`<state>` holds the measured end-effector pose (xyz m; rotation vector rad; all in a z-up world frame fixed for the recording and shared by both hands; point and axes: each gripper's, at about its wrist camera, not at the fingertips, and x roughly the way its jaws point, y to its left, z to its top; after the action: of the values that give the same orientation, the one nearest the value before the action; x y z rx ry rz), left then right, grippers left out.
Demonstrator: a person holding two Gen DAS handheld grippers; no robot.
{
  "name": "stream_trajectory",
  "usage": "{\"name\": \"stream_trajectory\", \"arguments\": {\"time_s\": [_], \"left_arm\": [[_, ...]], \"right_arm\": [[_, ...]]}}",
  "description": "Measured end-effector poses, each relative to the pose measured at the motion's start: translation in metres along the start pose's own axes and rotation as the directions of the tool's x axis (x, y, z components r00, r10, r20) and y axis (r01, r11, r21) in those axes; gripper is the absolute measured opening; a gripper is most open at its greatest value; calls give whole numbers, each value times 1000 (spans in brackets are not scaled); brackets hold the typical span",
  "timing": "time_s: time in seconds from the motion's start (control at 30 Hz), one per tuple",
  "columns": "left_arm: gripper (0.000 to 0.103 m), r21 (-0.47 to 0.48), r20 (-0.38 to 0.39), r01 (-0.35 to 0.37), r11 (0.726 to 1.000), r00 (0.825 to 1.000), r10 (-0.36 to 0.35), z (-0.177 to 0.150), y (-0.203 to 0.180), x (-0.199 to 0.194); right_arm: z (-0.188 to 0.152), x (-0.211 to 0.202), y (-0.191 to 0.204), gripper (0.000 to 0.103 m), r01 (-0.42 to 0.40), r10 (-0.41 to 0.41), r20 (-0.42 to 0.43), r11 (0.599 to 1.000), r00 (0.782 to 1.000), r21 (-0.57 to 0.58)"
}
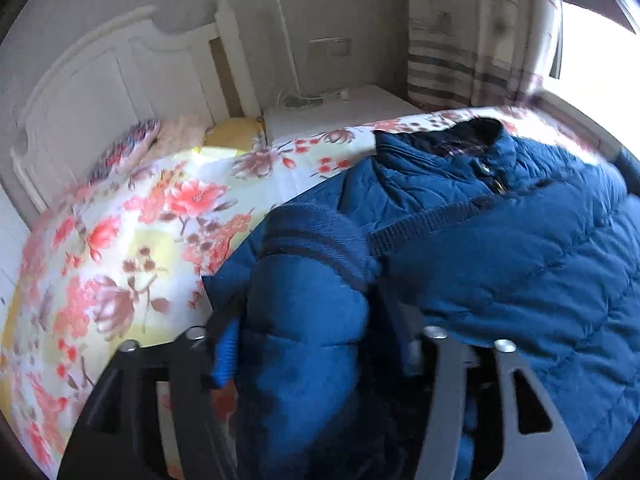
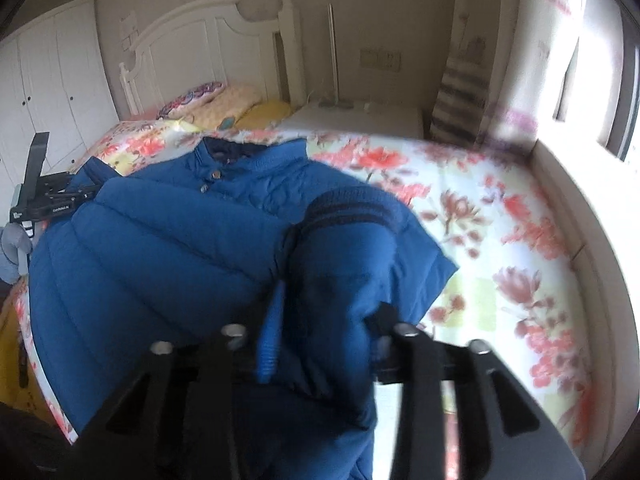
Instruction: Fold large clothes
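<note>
While one blue jacket (image 1: 500, 248) lies spread on the floral bed (image 1: 132, 248), two tongs work it: the left tongs (image 1: 316, 356) clasp one sleeve (image 1: 304, 304), and the right tongs (image 2: 324, 344) clasp the other sleeve (image 2: 340, 272). Only the right view shows a wardrobe (image 2: 52, 92) and the other tool's black frame (image 2: 44, 196) far left of its tongs.

Jacket (image 1: 520, 248): deep blue quilted shell, ribbed cuffs (image 1: 316, 236) in the same blue with two dark navy stripes, dark navy collar lining (image 2: 228, 150). Bedspread (image 1: 132, 240): white ground with pale yellow-green patches, printed with coral-red and dusky mauve blossoms. Headboard (image 2: 208, 40) and wardrobe (image 2: 48, 80): white; curtain (image 1: 452, 68): cream with grey bands; pillows (image 2: 240, 98): pale peach and yellow.
</note>
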<state>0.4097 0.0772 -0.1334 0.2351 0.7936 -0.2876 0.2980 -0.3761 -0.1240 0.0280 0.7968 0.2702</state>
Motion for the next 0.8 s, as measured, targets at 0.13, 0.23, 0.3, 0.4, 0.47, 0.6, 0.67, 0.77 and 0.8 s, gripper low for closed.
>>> {"name": "stream_trajectory", "arguments": {"time_s": [0.13, 0.23, 0.3, 0.4, 0.47, 0.6, 0.67, 0.77, 0.8], "left_arm": [[36, -151, 18, 201, 968, 980, -201, -6, 30, 1], [14, -36, 99, 120, 992, 988, -116, -2, 5, -40], [15, -2, 203, 111, 994, 973, -108, 11, -1, -84], [15, -16, 254, 91, 996, 963, -84, 60, 8, -116], [15, -56, 207, 60, 997, 977, -48, 104, 13, -94], [16, -100, 8, -6, 995, 1000, 6, 141, 6, 1], [16, -115, -86, -26, 993, 996, 16, 131, 0, 47], [22, -125, -141, -63, 990, 989, 46, 100, -4, 92], [24, -143, -136, -59, 988, 990, 39, 94, -3, 95]], "right_arm": [[-12, 7, -10, 30, -65, 63, 34, 996, 997, 67], [-17, -2, -6, 12, -57, 51, 80, 996, 996, 72], [-12, -20, 9, 8, -11, 7, 108, 999, 994, 35], [20, -81, 28, 8, -3, 10, 231, 1000, 973, -29], [54, -95, 20, 8, -4, 11, 272, 1000, 962, -25], [127, -33, -25, 8, 6, -25, 169, 994, 985, 113], [136, 18, -38, 8, 46, -55, 52, 986, 997, 161], [118, 88, -50, 9, 102, -80, -105, 969, 991, 224], [108, 104, -54, 13, 102, -71, -133, 965, 989, 243]]}}
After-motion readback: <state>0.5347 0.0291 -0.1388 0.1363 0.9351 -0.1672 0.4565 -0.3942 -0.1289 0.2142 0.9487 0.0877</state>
